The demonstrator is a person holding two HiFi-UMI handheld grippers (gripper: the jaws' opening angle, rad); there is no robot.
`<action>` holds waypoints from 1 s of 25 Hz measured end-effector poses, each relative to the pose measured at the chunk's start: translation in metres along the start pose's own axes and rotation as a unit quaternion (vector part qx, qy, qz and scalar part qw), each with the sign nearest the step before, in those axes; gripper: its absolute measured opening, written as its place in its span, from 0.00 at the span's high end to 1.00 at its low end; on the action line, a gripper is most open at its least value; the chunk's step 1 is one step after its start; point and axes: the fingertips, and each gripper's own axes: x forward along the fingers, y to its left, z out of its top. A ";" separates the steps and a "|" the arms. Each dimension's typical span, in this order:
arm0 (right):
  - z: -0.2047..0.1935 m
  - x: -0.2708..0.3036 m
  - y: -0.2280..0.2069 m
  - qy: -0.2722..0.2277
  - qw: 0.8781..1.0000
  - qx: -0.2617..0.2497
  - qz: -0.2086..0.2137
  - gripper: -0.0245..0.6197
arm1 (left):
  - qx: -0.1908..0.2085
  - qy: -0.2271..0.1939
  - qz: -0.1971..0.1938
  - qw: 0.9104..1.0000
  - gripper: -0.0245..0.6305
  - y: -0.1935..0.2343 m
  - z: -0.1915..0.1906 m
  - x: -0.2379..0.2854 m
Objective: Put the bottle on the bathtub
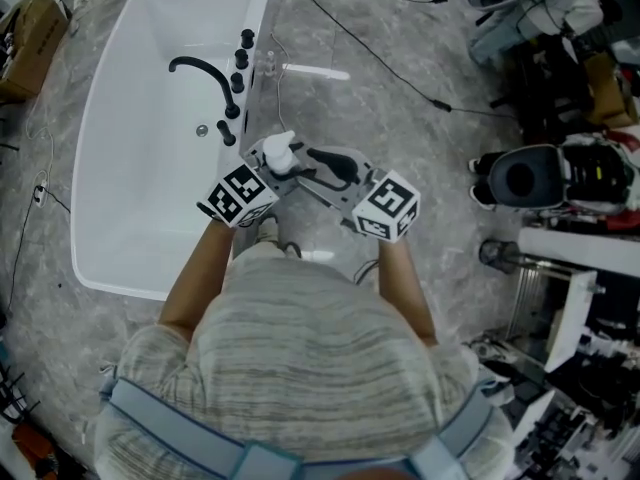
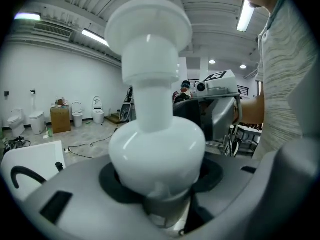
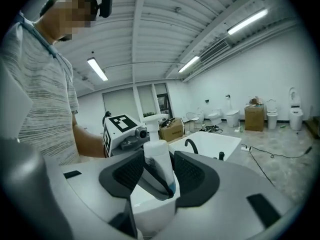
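Note:
A white pump bottle [image 1: 283, 154] hangs upright over the grey floor, just right of the white bathtub [image 1: 120, 228]. My left gripper [image 1: 270, 160] is shut on it; in the left gripper view the bottle [image 2: 156, 139] fills the space between the dark pads. My right gripper [image 1: 312, 166] reaches in from the right. In the right gripper view the bottle [image 3: 158, 164] stands between its pads, which sit slightly clear of it on both sides, so this gripper [image 3: 159, 176] is open. A black faucet [image 1: 205, 72] and black knobs line the tub's right rim.
Black cables [image 1: 385, 63] run across the floor beyond the tub. A black-and-white toilet unit [image 1: 525, 178] and stacked equipment crowd the right side. A cardboard box [image 1: 30, 38] sits left of the tub. White toilets [image 2: 35, 121] stand along the far wall.

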 end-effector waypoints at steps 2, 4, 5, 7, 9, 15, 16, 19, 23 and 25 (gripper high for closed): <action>0.008 0.014 -0.002 -0.001 1.000 -0.008 0.004 0.70 | 0.001 0.008 0.011 1.000 0.61 0.013 -0.004 -0.005; 0.017 0.026 -0.005 0.001 1.000 -0.024 0.003 0.70 | 0.006 0.016 0.022 1.000 0.61 0.025 -0.008 -0.011; 0.021 0.031 -0.005 0.009 0.999 -0.038 0.002 0.70 | 0.011 0.021 0.027 0.999 0.61 0.030 -0.011 -0.015; 0.031 0.040 -0.002 0.036 0.997 -0.075 0.005 0.70 | 0.023 0.037 0.028 0.999 0.61 0.039 -0.018 -0.023; 0.044 0.047 0.001 0.053 0.992 -0.115 0.013 0.70 | 0.035 0.050 0.022 0.998 0.61 0.046 -0.024 -0.030; 0.066 0.076 0.009 0.073 0.978 -0.187 0.059 0.70 | 0.057 0.054 -0.010 0.997 0.61 0.049 -0.043 -0.044; 0.065 0.081 0.012 0.087 0.973 -0.201 0.073 0.70 | 0.061 0.058 -0.015 0.996 0.61 0.049 -0.046 -0.045; 0.061 0.094 0.019 0.124 0.957 -0.233 0.123 0.70 | 0.065 0.063 -0.028 0.996 0.61 0.050 -0.052 -0.046; 0.059 0.112 0.019 0.146 0.943 -0.243 0.173 0.70 | 0.060 0.064 -0.038 0.995 0.61 0.054 -0.058 -0.048; 0.054 0.120 0.021 0.155 0.938 -0.237 0.198 0.70 | 0.067 0.074 -0.044 0.994 0.61 0.055 -0.060 -0.048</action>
